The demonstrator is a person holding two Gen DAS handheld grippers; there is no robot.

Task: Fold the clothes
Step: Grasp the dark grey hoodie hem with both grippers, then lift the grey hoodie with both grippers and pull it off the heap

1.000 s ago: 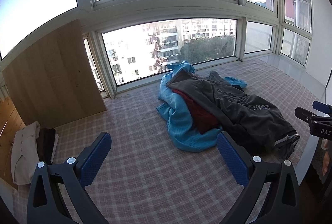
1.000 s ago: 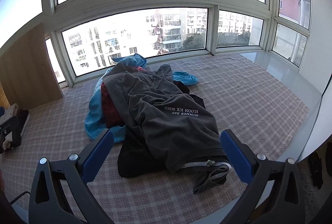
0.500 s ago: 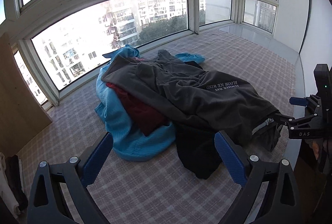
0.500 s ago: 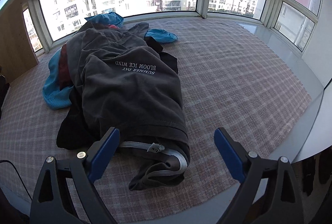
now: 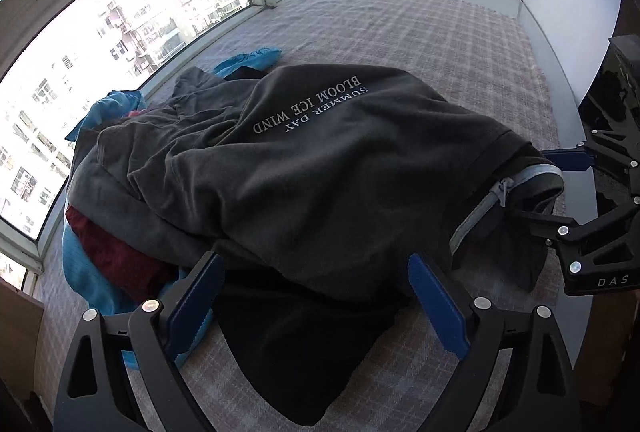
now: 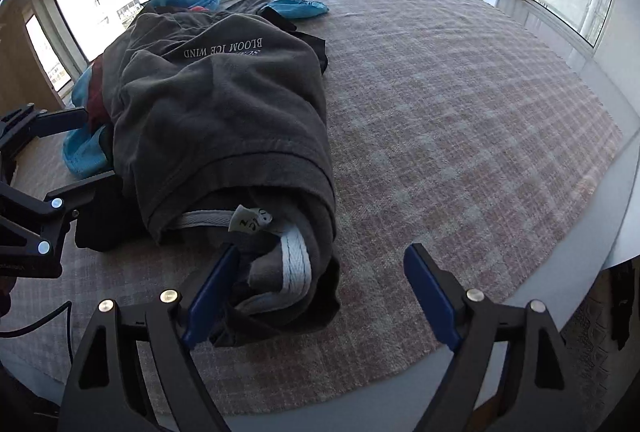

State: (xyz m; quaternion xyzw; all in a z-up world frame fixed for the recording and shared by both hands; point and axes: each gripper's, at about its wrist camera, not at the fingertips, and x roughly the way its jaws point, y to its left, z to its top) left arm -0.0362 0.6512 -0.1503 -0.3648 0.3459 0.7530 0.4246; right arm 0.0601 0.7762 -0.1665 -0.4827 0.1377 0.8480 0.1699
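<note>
A: A heap of clothes is seen on the pink-and-grey checked mat (image 6: 460,119) by the bay windows (image 5: 120,31). On top lies a dark grey cotton T-shirt (image 5: 320,167) printed with white lettering, its collar end turned towards the near edge of the mat.

B: And under it, a bright blue knitted garment (image 5: 88,284), a dark red cloth (image 5: 116,252) and a black garment (image 5: 304,344) are spotted.

A: The left gripper (image 5: 316,296) is poised over the black garment and the grey shirt's lower edge. Its jaws are closing, cloth lies between the blue pads (image 5: 196,300), but nothing is pinched yet.

B: The right gripper (image 6: 316,292) is set at the collar end, where a pale grey ribbed neckband (image 6: 296,264) and a white label (image 6: 248,222) are exposed.

A: Its jaws are closing as well. The bunched collar is just beside the left pad, well apart from the right one; no grasp is made.

B: Each gripper is caught at the edge of the other's view.
</note>
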